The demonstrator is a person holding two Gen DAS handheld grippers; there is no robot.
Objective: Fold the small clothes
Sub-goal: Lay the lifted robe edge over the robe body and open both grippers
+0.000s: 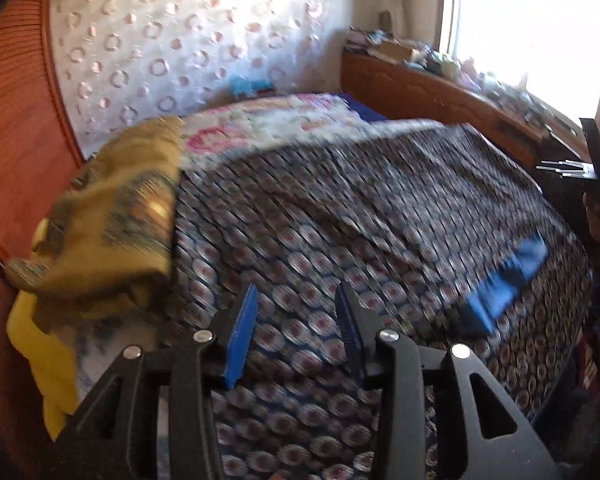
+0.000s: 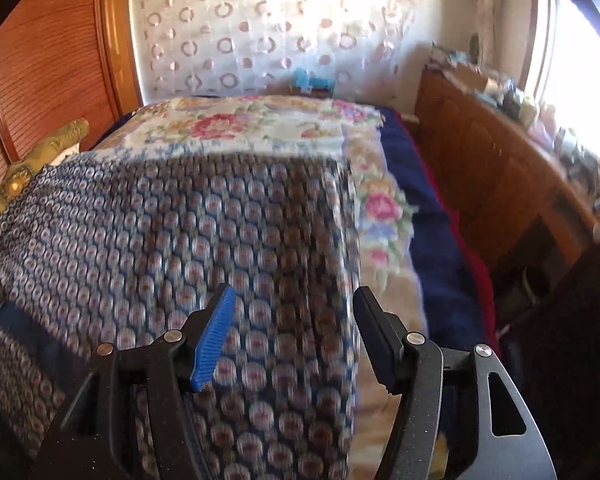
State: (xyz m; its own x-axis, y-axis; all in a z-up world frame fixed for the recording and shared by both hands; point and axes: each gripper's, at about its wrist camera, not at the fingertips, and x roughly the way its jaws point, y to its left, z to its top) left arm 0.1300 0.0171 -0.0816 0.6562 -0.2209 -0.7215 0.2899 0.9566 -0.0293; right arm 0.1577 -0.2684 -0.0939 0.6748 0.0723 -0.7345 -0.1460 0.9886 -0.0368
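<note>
- Both jaws stand apart and empty: the left hand-held gripper [image 1: 296, 332] and the right hand-held gripper [image 2: 294, 340] hang over the patterned garment [image 1: 340, 208] spread on the bed [image 2: 440, 240].
- Pinching too deep could catch the floral blanket [image 2: 260, 124] underneath.
- The blue cloth [image 1: 508, 280] lying on the garment may get folded in.
- The crumpled yellow clothes [image 1: 112, 208] touch its left edge and could drag along.

One blue garment [image 1: 504, 284], two tongs [image 1: 296, 320] [image 2: 292, 324]

A bed [image 2: 440, 240] carries a patterned cover [image 1: 340, 208], a floral blanket [image 2: 236, 128] and blue cloth [image 1: 504, 280].
</note>
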